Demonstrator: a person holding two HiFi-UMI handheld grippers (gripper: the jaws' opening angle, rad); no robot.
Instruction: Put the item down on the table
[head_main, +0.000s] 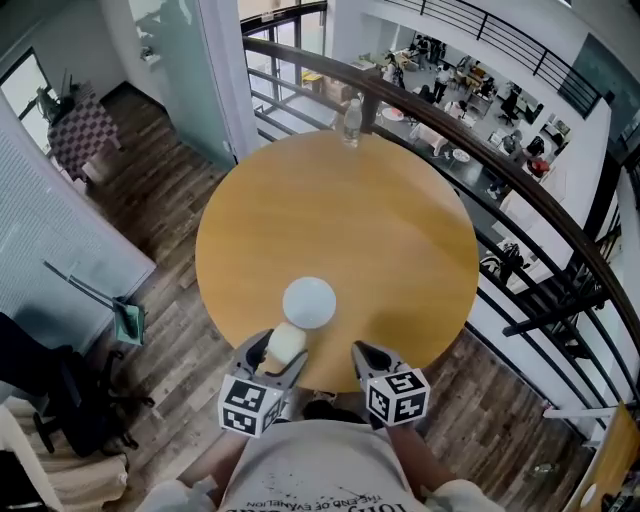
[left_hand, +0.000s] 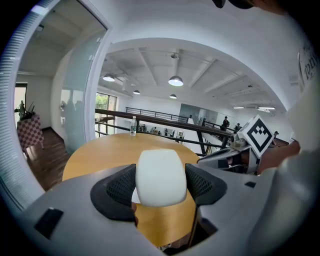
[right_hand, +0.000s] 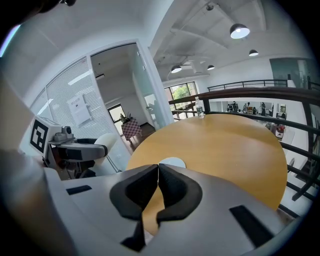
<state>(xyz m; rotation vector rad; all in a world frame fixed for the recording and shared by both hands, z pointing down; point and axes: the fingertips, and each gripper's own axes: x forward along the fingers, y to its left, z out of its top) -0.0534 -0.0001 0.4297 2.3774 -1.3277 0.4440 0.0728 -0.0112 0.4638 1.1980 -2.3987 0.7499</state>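
Both units same build. Left gripper (head_main: 283, 352) and right gripper (head_main: 366, 356): matte grey moulded shells, each ending in two black pads (left_hand: 121, 186), wing-shaped, with a fine mesh texture. Dark rectangular recesses (right_hand: 248, 218) in the shell top. White cubes with black square markers: left cube (head_main: 250, 405) at 7 o'clock in the head view, right cube (head_main: 398, 395) at 5 o'clock. Person wears a light grey T-shirt (head_main: 300, 465), dark print at 6 o'clock.

Smooth matt wood table (head_main: 385, 235); smooth matt white item (left_hand: 161, 177).

Cream item (left_hand: 161, 177), honey-yellow table (head_main: 400, 240), white disc (head_main: 309, 302)
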